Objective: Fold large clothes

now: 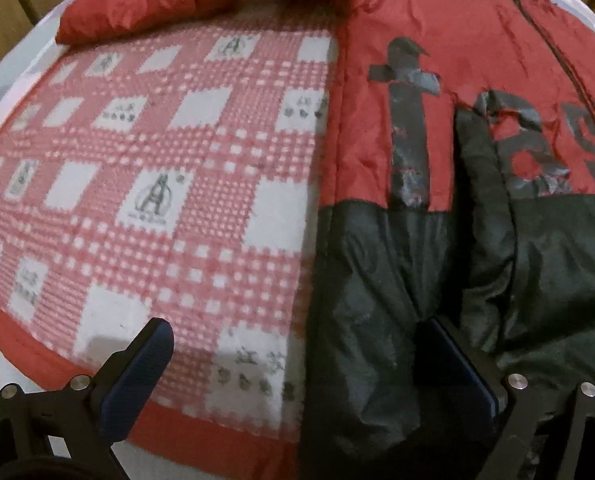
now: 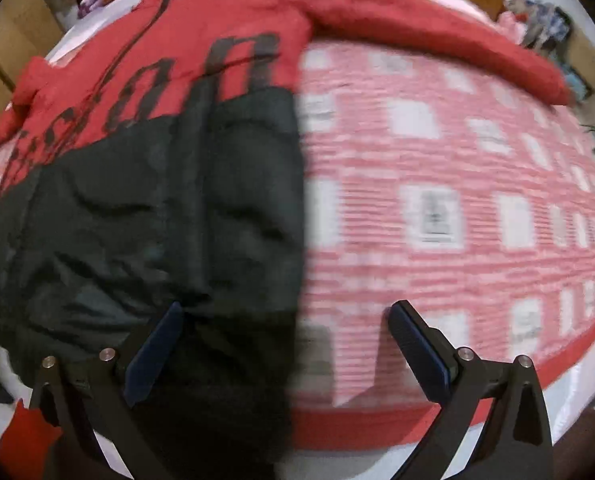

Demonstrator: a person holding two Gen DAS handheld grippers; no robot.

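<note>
The left gripper is held low and level, its two blue-padded fingers spread wide apart with nothing between them. The right gripper is posed the same way, fingers splayed wide, gripping nothing.

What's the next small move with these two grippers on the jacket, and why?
Probably ease both down and close on the hem. The jacket lies flat on the checked blanket, sleeves spread, nothing folded. The left gripper and right gripper are open, each straddling a side edge of the black lower part.
</note>
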